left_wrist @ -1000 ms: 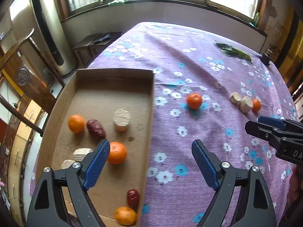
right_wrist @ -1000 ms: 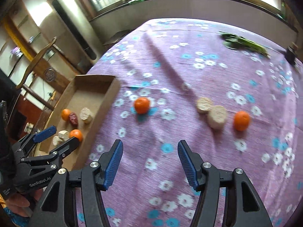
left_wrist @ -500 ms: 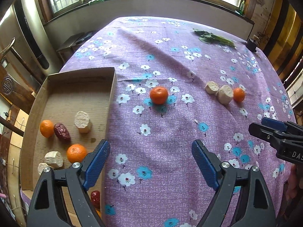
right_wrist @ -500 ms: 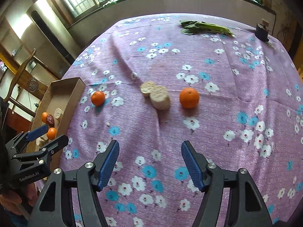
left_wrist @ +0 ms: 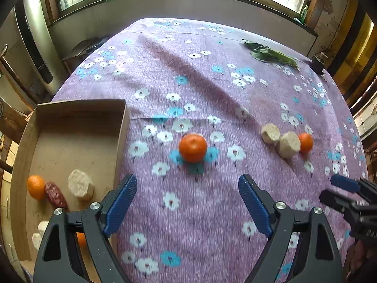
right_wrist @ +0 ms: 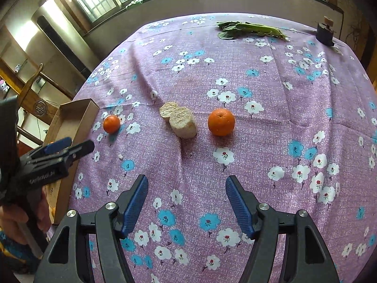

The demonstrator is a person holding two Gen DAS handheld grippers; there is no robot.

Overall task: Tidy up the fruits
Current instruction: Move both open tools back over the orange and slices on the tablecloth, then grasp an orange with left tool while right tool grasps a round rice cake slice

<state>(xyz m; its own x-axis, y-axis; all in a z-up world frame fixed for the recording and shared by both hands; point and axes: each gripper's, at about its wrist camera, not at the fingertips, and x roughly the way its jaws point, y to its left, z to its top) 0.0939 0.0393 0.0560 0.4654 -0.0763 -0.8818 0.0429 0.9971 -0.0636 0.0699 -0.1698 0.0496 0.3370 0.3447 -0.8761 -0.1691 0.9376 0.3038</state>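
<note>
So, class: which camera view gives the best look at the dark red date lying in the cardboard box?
The left wrist view: the dark red date lies in the brown cardboard box, between a small orange and a pale cut chunk. In the right wrist view the left gripper blocks the box's inside, so the date is hidden.

The tablecloth (right_wrist: 271,122) is purple, strewn with white and blue flowers. On it lie two orange tangerines, one left (right_wrist: 111,124), one right (right_wrist: 221,122), with two beige chunks (right_wrist: 180,118) between. The box (left_wrist: 70,141) at left is brown cardboard. Far off lie green leaves (right_wrist: 249,30). Gripper pads (right_wrist: 135,204) are blue on black arms.
</note>
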